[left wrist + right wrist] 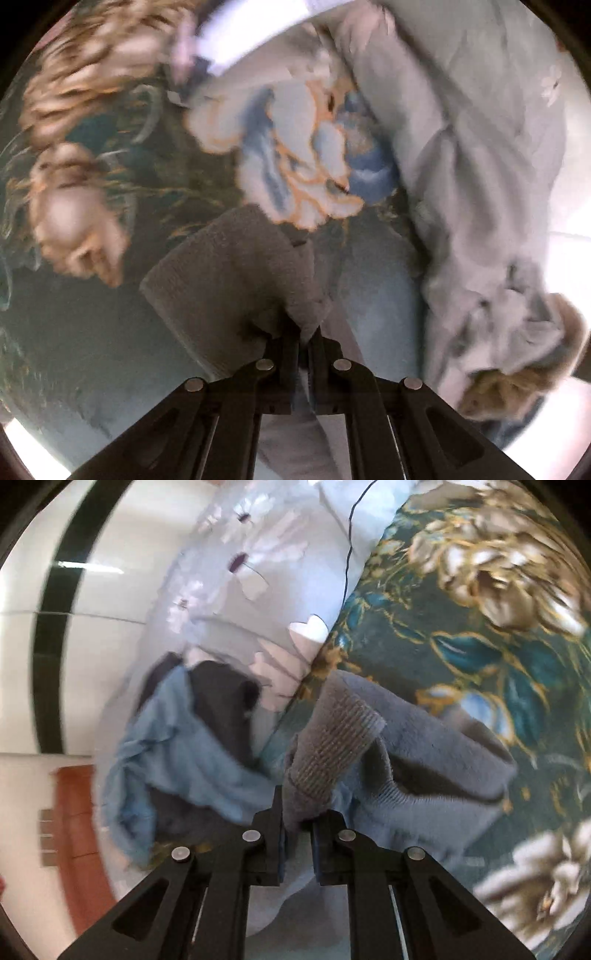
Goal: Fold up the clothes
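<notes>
A grey fleecy garment (229,266) with ribbed cuffs hangs between both grippers above a dark teal floral bedspread (92,332). My left gripper (303,334) is shut on one edge of it. My right gripper (298,821) is shut on a ribbed cuff (334,738) of the same garment (443,746), whose body sags to the right over the bedspread (480,635). The view is blurred by motion.
A pale blue-grey cloth (480,184) lies bunched along the right in the left wrist view. A light blue cloth (177,738) and a dark garment (218,694) lie on a white flowered sheet (251,572). White tiled floor (33,664) and a wooden cabinet (77,830) are at the left.
</notes>
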{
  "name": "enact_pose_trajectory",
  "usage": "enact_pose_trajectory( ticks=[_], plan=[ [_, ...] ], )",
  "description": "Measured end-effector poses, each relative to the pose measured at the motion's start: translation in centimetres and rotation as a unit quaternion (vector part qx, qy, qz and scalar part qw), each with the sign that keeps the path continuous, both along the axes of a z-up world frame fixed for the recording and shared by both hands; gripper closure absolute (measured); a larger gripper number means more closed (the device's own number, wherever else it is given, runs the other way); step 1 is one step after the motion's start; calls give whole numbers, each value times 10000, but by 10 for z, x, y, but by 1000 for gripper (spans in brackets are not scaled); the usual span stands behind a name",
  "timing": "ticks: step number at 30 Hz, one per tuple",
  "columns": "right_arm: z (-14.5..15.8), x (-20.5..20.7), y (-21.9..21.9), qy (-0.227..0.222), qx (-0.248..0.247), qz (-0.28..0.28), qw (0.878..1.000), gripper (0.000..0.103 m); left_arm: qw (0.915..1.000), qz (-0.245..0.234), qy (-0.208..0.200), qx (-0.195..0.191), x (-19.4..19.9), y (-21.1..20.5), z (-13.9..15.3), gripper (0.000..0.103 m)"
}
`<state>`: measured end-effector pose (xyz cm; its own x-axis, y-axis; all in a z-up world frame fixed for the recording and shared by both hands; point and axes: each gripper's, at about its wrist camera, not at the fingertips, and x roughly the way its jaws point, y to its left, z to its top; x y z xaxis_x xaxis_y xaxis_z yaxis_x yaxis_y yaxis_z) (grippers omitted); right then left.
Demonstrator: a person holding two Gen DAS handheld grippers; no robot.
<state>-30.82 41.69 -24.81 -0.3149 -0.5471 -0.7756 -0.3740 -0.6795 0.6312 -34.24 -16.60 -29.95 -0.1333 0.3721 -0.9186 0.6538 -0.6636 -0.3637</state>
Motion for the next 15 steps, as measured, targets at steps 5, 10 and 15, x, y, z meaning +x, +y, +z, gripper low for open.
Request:
enact_pose_trajectory(
  ticks=[5,10,15],
  plan=[
    [-22,-18,-10,-191,277,76,9994,91,9959,-789,434,115,-15,11,-1,73],
    [-25,-21,-17,-92,511,439,9977,80,9881,-1114,959,447,10,3,29,49],
    [17,2,-30,575,913,942,9897,56,9891,-1066,916,-431,52,-14,39,41]
  ],
)
